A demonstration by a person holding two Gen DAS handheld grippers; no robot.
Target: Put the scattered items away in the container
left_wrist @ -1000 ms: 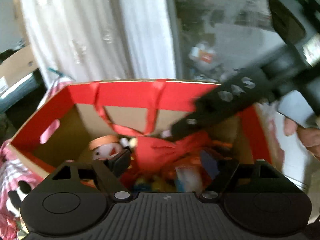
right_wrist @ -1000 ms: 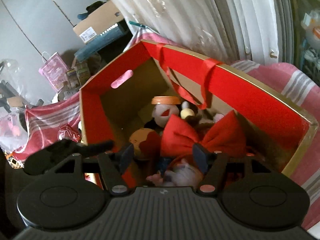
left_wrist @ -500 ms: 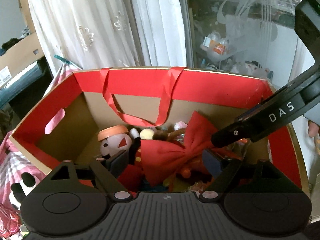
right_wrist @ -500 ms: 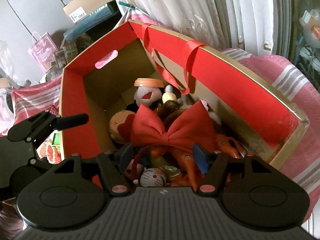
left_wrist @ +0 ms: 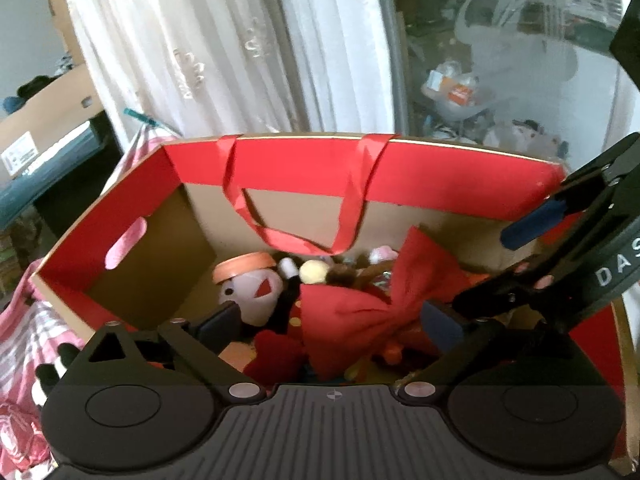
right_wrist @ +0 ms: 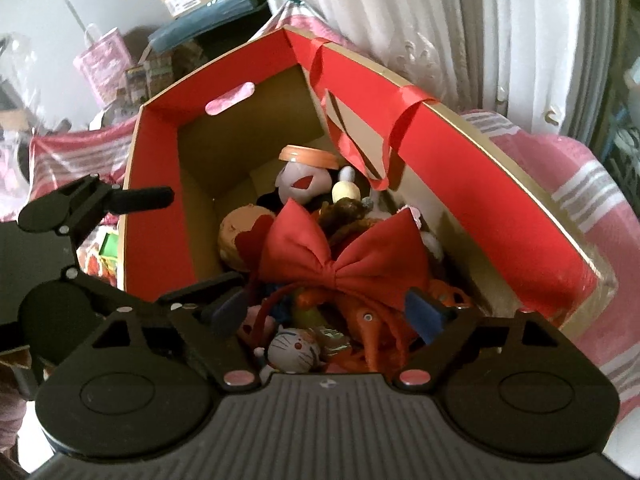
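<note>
both grippers hung over the box (left_wrist: pixel 460 176); the left gripper (left_wrist: pixel 332 322) and right gripper (right_wrist: pixel 326 306) had just been opening, jaws wide, nothing between them; the box's far-left corner lay bare cardboard; the toys lay heaped inside under a soft red bow (right_wrist: pixel 340 256); only the right view showed a round cat-face toy (right_wrist: pixel 294 350); satin ribbon (left_wrist: pixel 304 240) drooped inside the rim.
</note>
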